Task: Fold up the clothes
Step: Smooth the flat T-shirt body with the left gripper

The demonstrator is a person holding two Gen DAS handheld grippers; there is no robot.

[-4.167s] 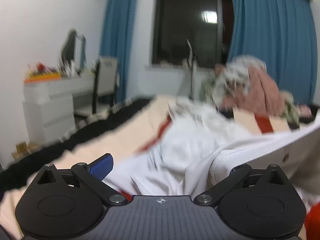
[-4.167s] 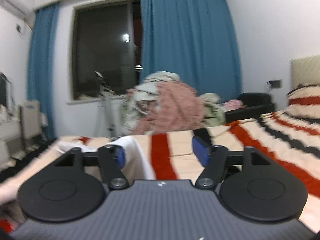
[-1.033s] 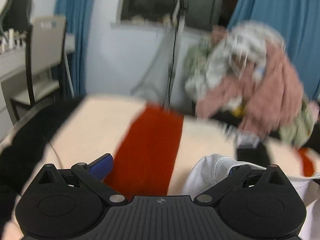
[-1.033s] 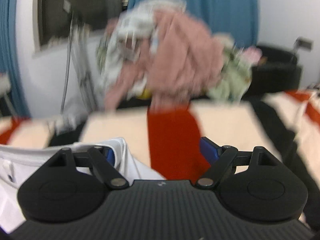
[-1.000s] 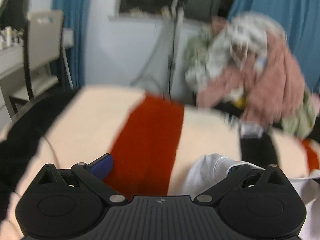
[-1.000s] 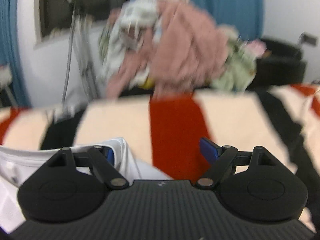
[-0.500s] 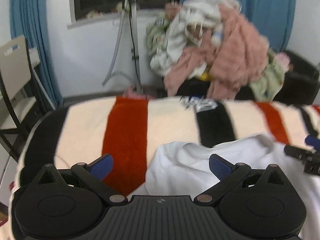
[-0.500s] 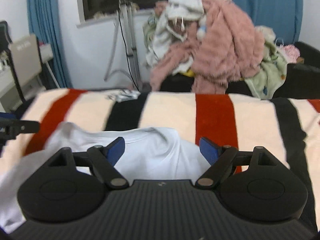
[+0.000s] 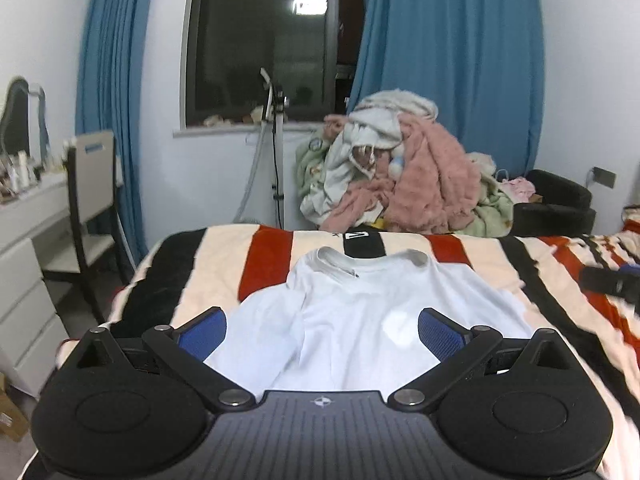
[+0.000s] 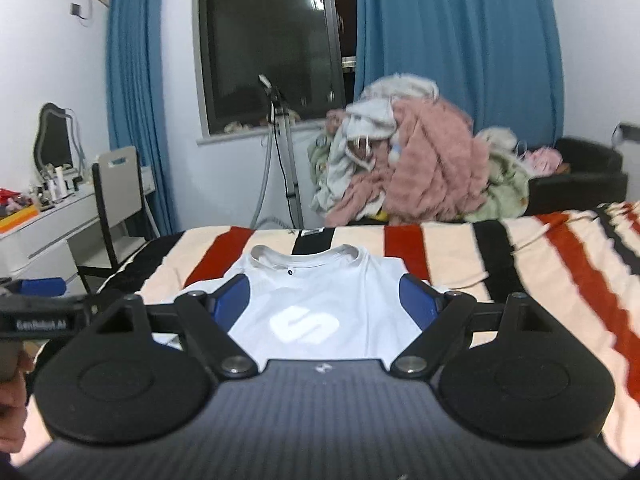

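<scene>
White T-shirt lying flat on the striped bed, both grippers hovering with jaws released.

Left wrist view: the left gripper [image 9: 322,330] is hanging over the T-shirt [image 9: 360,320], gripping nothing. Right wrist view: the right gripper [image 10: 324,300] is hovering likewise above the T-shirt [image 10: 316,300] on the bed [image 10: 540,264], collar pointing toward the clothes pile [image 10: 420,160].

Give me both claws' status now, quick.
Left claw: open, holding nothing, above the shirt.
Right claw: open, holding nothing.

"GenRobot.AI" on left gripper [image 10: 40,286], "S" on T-shirt [image 10: 316,304]
</scene>
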